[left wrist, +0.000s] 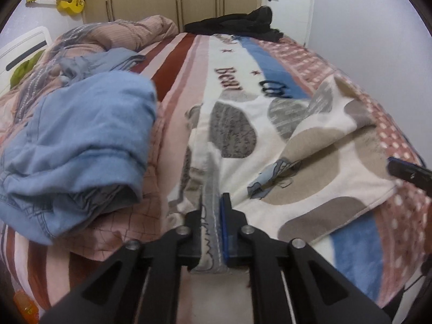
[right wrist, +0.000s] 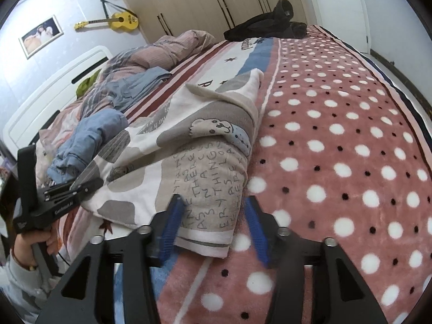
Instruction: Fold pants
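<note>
The left hand-held gripper [left wrist: 213, 229] is clenched on the hem of the pants [left wrist: 283, 140], which lie spread ahead of it on the bed [right wrist: 337, 135]. The right hand-held gripper [right wrist: 216, 226] is released, its blue pads [right wrist: 172, 221] astride the near corner of the pants.

Two low wrist views, shared bed [left wrist: 270, 62].

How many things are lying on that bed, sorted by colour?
Cream-and-grey bear-print fleece pants: 1
Blue denim garments: 2
Black clothes heap: 1
Pink striped quilt: 1
Total: 5
</note>
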Motion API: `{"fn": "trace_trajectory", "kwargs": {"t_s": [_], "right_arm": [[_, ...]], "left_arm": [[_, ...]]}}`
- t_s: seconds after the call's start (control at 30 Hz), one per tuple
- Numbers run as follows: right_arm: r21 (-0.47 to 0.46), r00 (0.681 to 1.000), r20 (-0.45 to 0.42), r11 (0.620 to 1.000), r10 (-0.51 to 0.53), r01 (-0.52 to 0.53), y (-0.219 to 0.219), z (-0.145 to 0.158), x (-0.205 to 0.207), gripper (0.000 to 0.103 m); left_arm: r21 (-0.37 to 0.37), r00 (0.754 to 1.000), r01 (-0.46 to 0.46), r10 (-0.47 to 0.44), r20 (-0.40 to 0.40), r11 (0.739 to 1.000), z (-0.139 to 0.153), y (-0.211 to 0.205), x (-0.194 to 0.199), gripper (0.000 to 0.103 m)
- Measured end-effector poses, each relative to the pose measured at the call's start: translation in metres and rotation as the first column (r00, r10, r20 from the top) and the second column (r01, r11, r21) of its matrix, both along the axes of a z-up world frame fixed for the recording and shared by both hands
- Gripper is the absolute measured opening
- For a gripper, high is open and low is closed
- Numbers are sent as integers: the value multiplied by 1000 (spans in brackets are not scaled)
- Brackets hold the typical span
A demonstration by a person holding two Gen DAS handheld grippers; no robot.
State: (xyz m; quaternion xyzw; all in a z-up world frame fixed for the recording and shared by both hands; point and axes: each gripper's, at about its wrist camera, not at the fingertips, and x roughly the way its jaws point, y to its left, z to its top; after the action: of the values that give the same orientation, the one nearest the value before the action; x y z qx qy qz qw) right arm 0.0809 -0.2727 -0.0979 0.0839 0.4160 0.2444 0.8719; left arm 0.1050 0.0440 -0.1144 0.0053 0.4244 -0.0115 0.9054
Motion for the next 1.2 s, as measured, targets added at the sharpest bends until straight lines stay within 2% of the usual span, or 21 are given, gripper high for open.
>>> {"fn": "trace_trajectory", "kwargs": {"t_s": [0.1,0.2,0.27,0.33,0.4,0.53,0.67,0.7,0.73,0.83,0.93,1.03,1.1,1.2], "right_arm": [[2,1000,14,1000,0,0,-1,4,2,54],[5,1000,25,1000,4,-4,0,10,4,54],[5,1000,29,1000,11,-11,2,11,3,54],[3,999,35,1000,17,-17,5,12,2,54],[8,999,38,1000,21,-21,5,12,1,54],[21,999,29,999,27,-28,3,8,2,54],[5,998,26,999,50,-51,6,2,3,54],[4,998,28,999,53,-53,7,2,3,54],[7,998,27,999,54,-54,7,1,3,54],[35,999,14,998,43,-44,6,-3,6,54],[45,999,10,998,37,-37,6,-4,7,54],[41,999,11,998,36,-37,7,-3,7,54],[40,999,11,999,34,-35,8,-3,7,54],[45,1000,4,999,30,-30,8,-3,9,54]], "left_arm": [[2,996,45,-45,73,999,26,-10,6,50],[11,992,83,-84,99,996,48,-22,31,51],[3,994,87,-87,59,996,51,-25,63,52],[-5,996,87,-87,10,996,45,-25,92,53],[27,995,88,-87,-51,996,31,-28,120,53],[55,985,99,-90,-146,994,6,-32,144,53],[22,986,84,-79,-150,996,3,-29,144,53],[21,985,99,-95,-147,995,4,-31,143,42],[22,983,110,-106,-152,994,4,-33,141,25],[40,980,141,-134,-149,989,5,-41,134,13],[86,985,135,-125,-118,987,9,-41,130,7],[201,997,34,-21,-70,979,14,-30,133,6],[194,997,-25,38,-66,981,17,-13,136,6],[208,994,-67,83,-71,976,15,2,139,6]]}}
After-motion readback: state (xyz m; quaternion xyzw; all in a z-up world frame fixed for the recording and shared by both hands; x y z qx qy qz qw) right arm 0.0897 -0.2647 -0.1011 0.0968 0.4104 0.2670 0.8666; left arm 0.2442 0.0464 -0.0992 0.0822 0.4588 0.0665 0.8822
